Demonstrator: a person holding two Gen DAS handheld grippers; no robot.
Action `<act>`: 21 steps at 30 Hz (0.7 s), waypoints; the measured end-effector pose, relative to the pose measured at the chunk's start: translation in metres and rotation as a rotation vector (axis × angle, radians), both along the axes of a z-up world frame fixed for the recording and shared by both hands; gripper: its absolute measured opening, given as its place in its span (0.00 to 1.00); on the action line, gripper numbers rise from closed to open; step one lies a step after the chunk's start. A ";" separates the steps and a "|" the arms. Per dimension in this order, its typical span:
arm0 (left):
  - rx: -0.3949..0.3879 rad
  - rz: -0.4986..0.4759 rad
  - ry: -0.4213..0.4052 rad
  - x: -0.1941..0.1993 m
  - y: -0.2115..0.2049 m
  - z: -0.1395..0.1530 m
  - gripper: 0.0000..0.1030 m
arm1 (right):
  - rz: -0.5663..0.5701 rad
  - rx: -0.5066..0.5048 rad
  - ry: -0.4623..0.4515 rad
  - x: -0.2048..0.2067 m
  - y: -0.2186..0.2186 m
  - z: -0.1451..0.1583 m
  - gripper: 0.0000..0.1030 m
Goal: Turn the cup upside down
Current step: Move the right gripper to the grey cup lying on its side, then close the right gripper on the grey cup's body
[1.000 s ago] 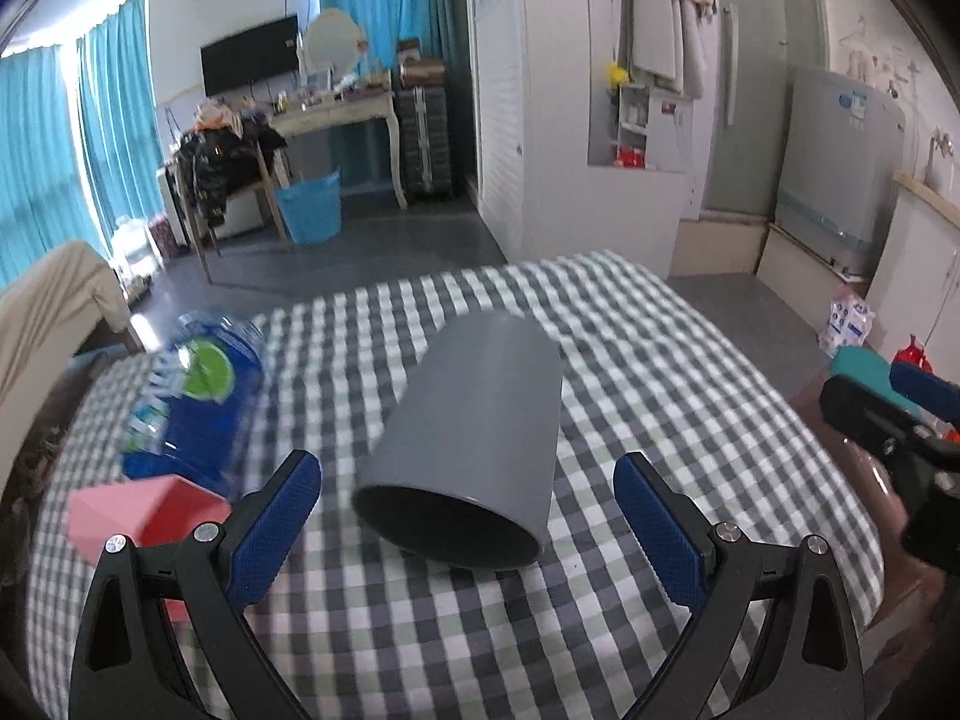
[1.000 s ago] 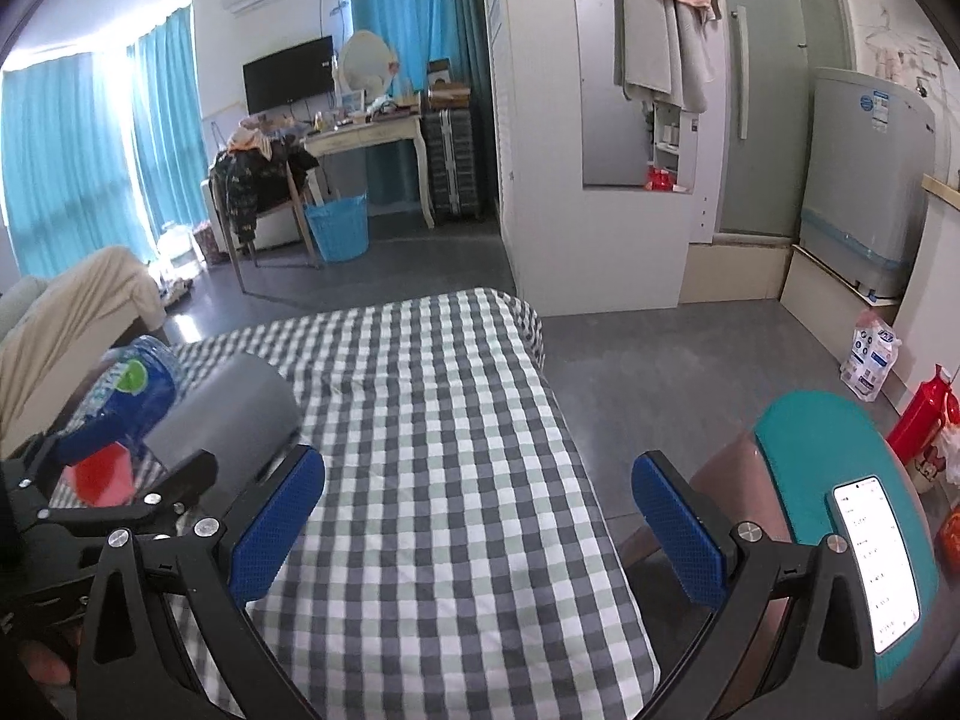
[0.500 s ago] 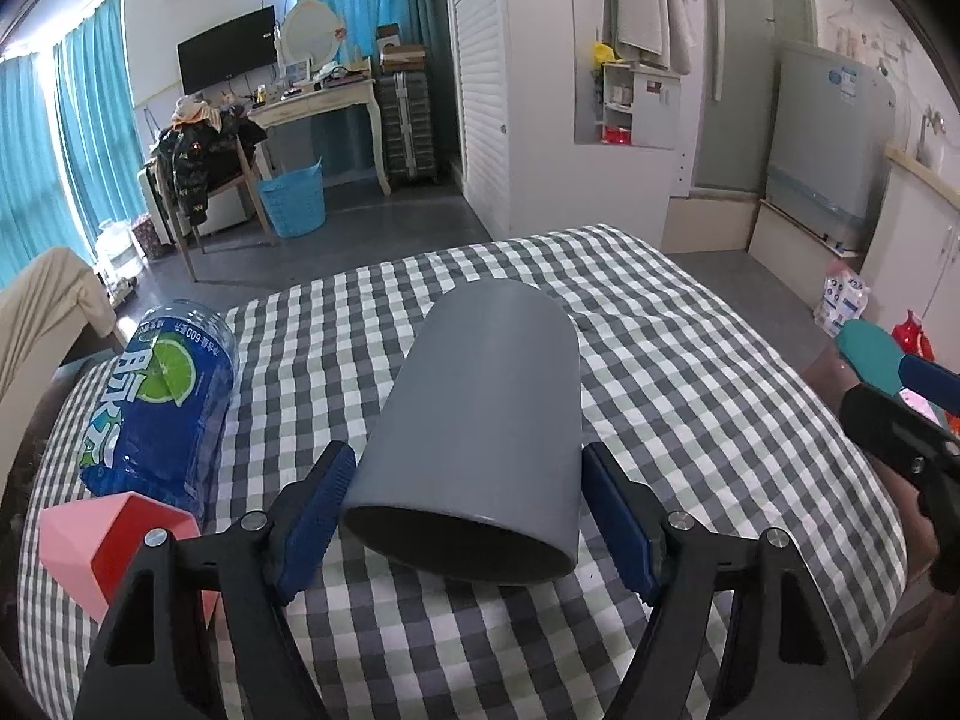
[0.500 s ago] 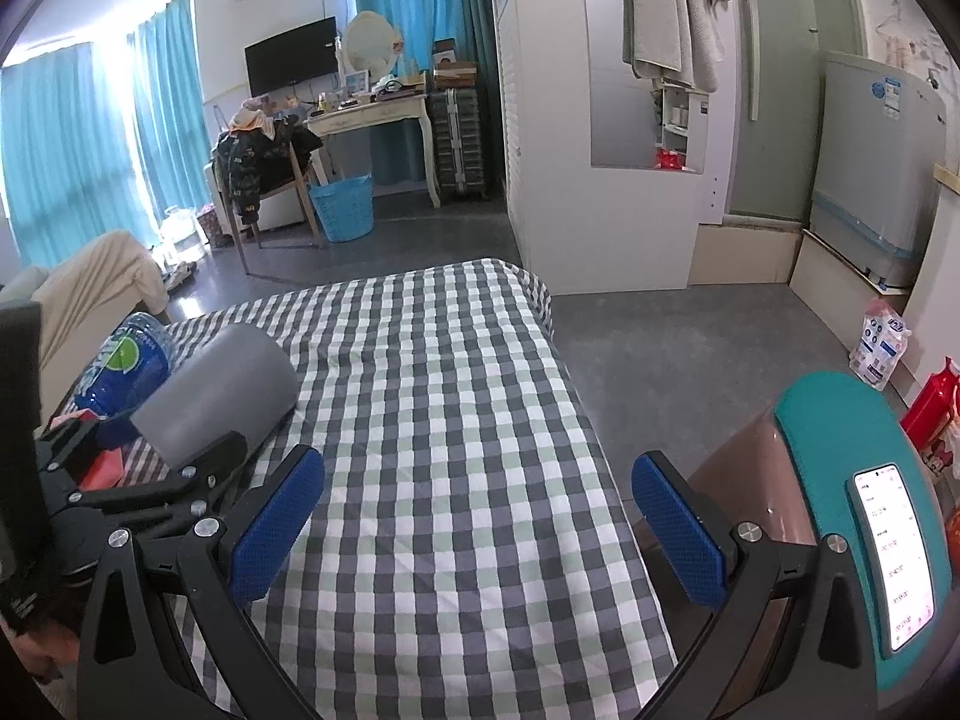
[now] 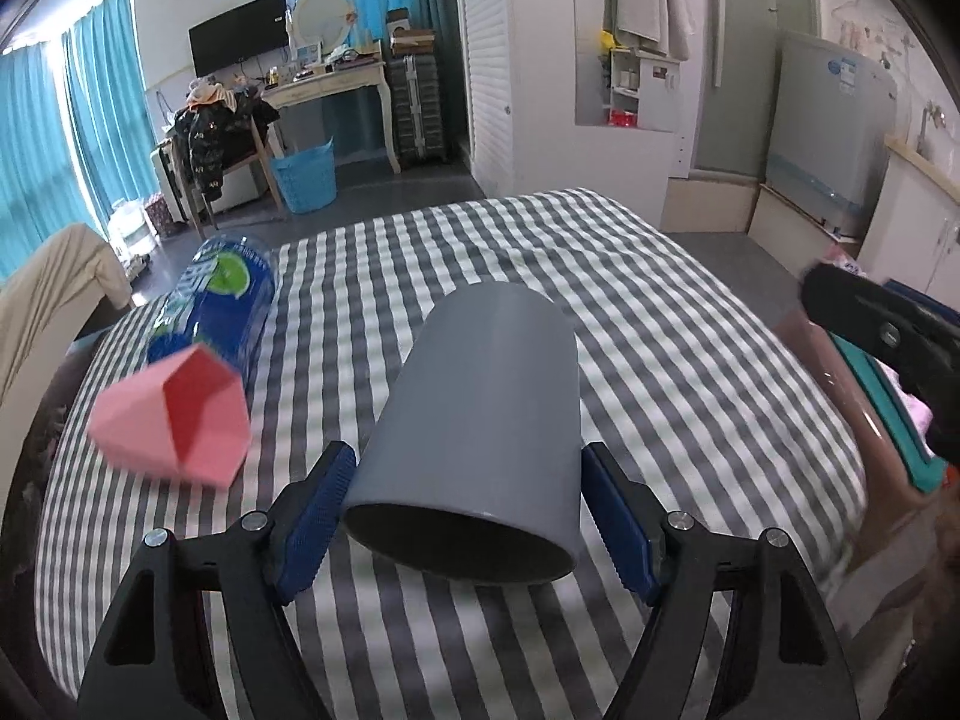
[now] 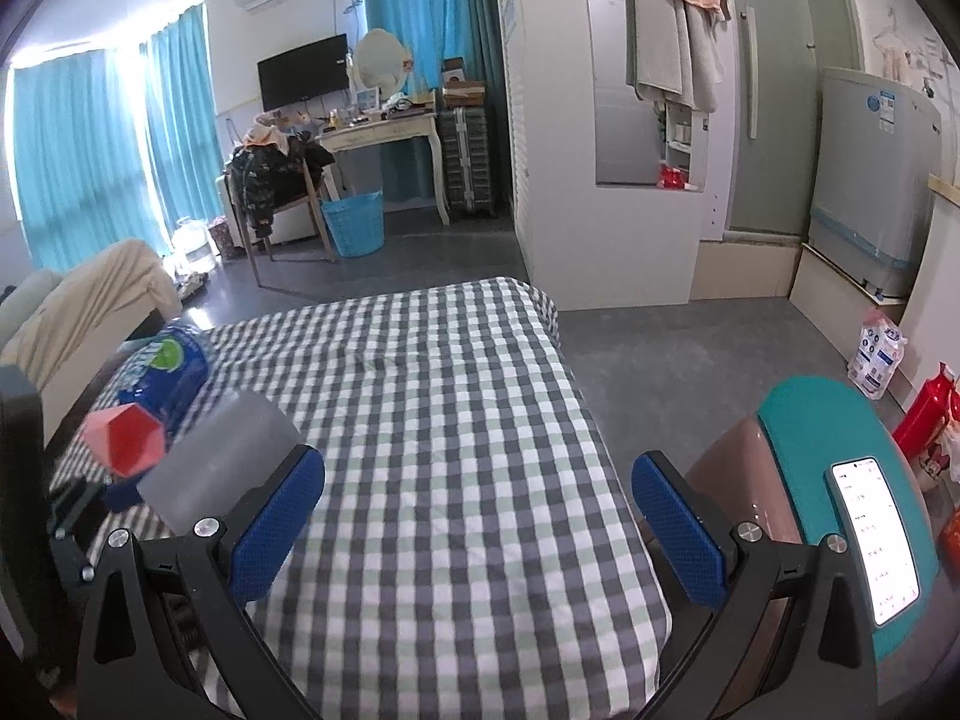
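A plain grey cup [image 5: 480,414] lies on its side, its open mouth facing the left wrist camera. My left gripper [image 5: 465,525] is shut on the cup near its rim, one blue pad on each side, and holds it above the checked tablecloth [image 5: 660,360]. The cup also shows in the right wrist view [image 6: 222,468] at the left. My right gripper [image 6: 477,531] is open and empty over the right part of the table.
A blue drink bottle [image 5: 219,300] lies on the cloth at the left, with a pink paper box [image 5: 174,420] in front of it. A stool with a teal top [image 6: 840,480] and a lit phone [image 6: 876,534] stands at the right.
My left gripper has closed onto the cup and lifted it off the cloth; the bottle and pink box now sit lower and farther away. The right gripper stayed open.
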State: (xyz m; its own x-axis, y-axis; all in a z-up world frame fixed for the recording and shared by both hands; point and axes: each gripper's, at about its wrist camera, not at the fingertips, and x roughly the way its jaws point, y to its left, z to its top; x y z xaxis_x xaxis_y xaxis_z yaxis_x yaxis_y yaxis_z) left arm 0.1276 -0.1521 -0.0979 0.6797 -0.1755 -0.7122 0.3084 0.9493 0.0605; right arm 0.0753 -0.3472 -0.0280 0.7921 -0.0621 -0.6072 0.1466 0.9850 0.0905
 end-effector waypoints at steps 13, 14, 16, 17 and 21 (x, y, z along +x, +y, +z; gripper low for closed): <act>-0.001 -0.034 -0.017 -0.041 0.005 0.000 0.82 | 0.025 -0.009 -0.017 -0.033 0.016 0.013 1.00; 0.011 -0.036 -0.034 -0.045 0.006 0.001 0.87 | 0.025 -0.012 -0.022 -0.035 0.017 0.016 1.00; 0.010 -0.046 -0.044 -0.047 0.009 0.004 0.88 | 0.020 -0.023 -0.025 -0.035 0.017 0.022 1.00; -0.002 -0.055 -0.040 -0.048 0.012 0.006 0.88 | 0.017 -0.025 -0.029 -0.036 0.018 0.026 1.00; -0.089 -0.059 -0.053 -0.051 0.038 0.026 0.88 | 0.007 -0.042 -0.047 -0.035 0.024 0.046 1.00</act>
